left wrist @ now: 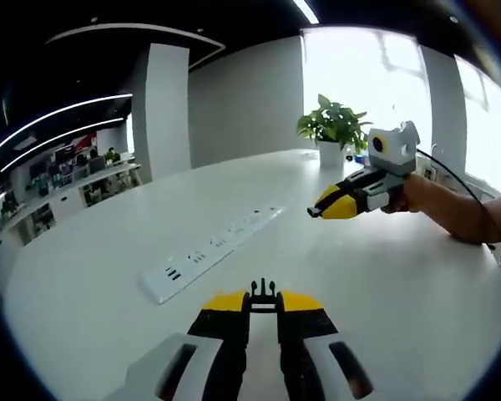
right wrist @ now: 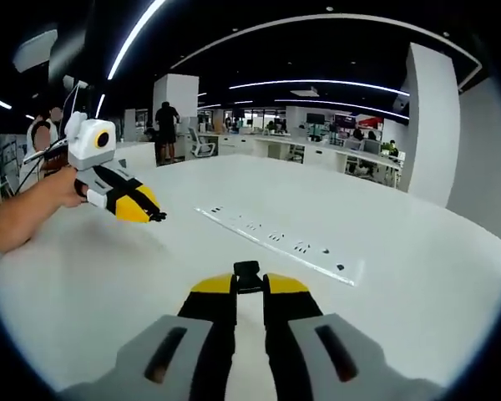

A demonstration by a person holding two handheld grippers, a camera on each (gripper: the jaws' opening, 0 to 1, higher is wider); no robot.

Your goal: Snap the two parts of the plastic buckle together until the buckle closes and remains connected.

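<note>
Both grippers, L & R, clamped on buckle halves, apparently above white table.

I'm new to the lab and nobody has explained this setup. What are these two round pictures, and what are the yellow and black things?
A person holds a handheld two-jaw gripper in each hand, and each carries a fisheye camera looking along its own jaws. In the left gripper view, the left gripper rises from the bottom, pinching the pronged buckle part. The right gripper enters from the right, held in a hand. In the right gripper view, the right gripper pinches the other buckle part, and the left gripper appears at left. Both hover over a white table with a power strip set in it. A potted plant stands at the far edge.
</note>
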